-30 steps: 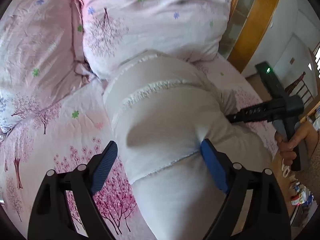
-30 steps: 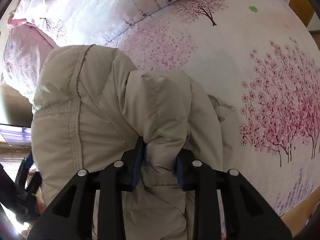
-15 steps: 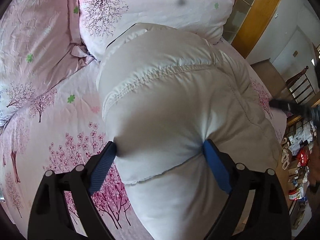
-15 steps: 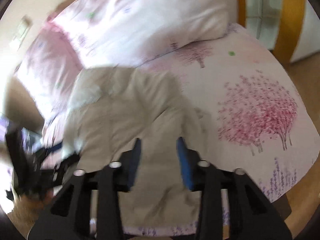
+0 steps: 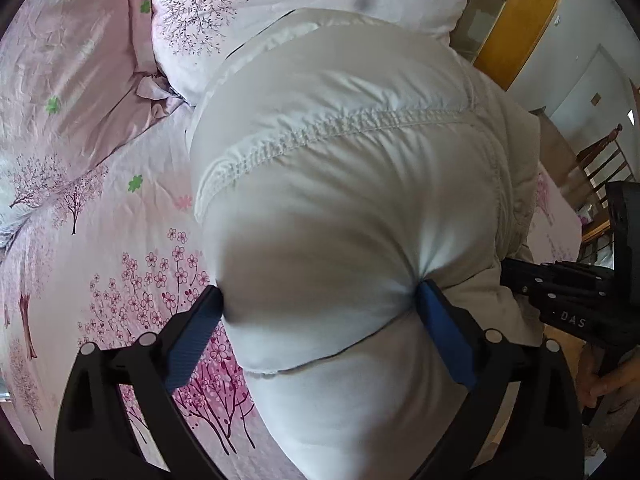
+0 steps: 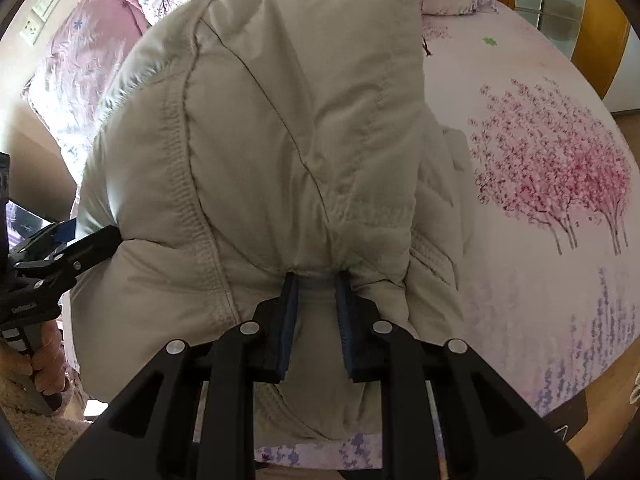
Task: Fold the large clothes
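Where the left wrist view looks down, a puffy, padded jacket [image 5: 344, 184] of pale cream cloth fills the middle, and it lies on a bed sheet [image 5: 120, 248] printed with pink blossom trees. The cloth is smooth and slightly shiny, with a raised stitched seam that runs across it from the lower left to the upper right. The left claw [image 5: 320, 304] stands wide apart, and its blue ribbed pads press into both sides of a thick rounded fold, so the filling bulges between them. The long axis of the jacket goes away from this claw, toward a flowered pillow [image 5: 304, 4] at the top. At the right edge, the black right claw [image 5: 508, 276] reaches the jacket's side.

In the right wrist view, the same jacket [image 6: 280, 128] looks more beige, soft and quilted, with curved seams. It is heaped on the bed, which carries the pink tree print on its sheet [image 6: 552, 168]. The right claw [image 6: 316, 280] is nearly closed, and it pinches a narrow ridge of the cloth between its blue pads. The jacket rises from this claw toward the pillows. The left claw [image 6: 106, 240] touches the jacket at the left side, held by a hand [image 6: 40, 356].
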